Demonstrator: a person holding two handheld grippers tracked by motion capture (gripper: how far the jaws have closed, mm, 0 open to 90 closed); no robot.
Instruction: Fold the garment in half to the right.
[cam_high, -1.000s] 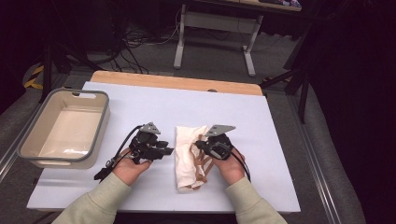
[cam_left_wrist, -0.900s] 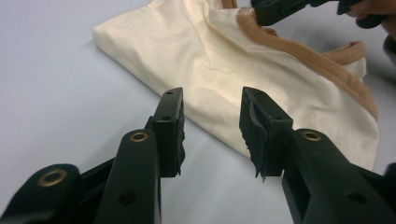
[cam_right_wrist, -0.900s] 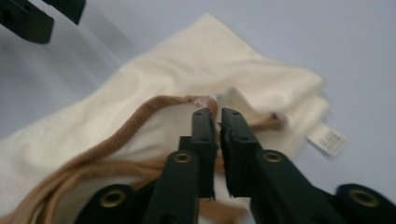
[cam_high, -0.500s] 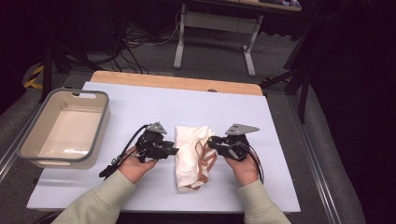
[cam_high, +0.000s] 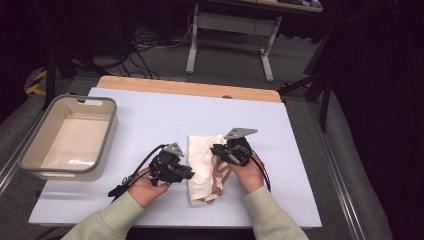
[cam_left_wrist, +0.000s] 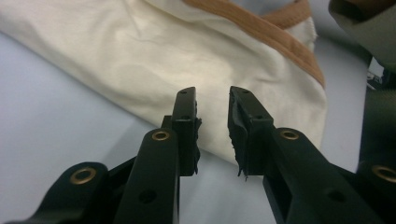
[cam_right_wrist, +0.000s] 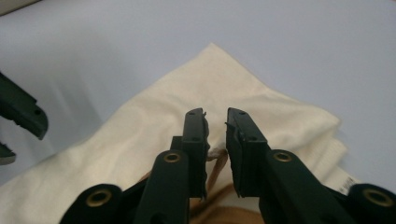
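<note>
White table bearing folded cloth, grey-rimmed bin.

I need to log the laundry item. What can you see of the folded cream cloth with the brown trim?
The folded cream cloth with brown trim looks like soft cotton, a garment bundled into a long, slightly rumpled packet. Brown bands show along its right edge and near end. It lies flat on the pale blue tabletop, between the two hand-held grippers; neither visibly grips it.

Even overhead light leaves the pale table bright and free of glare against a dim, nearly black room, with soft shadows under the hands, while both gripper views are soft, their close black jaws and the cloth slightly blurred.
</note>
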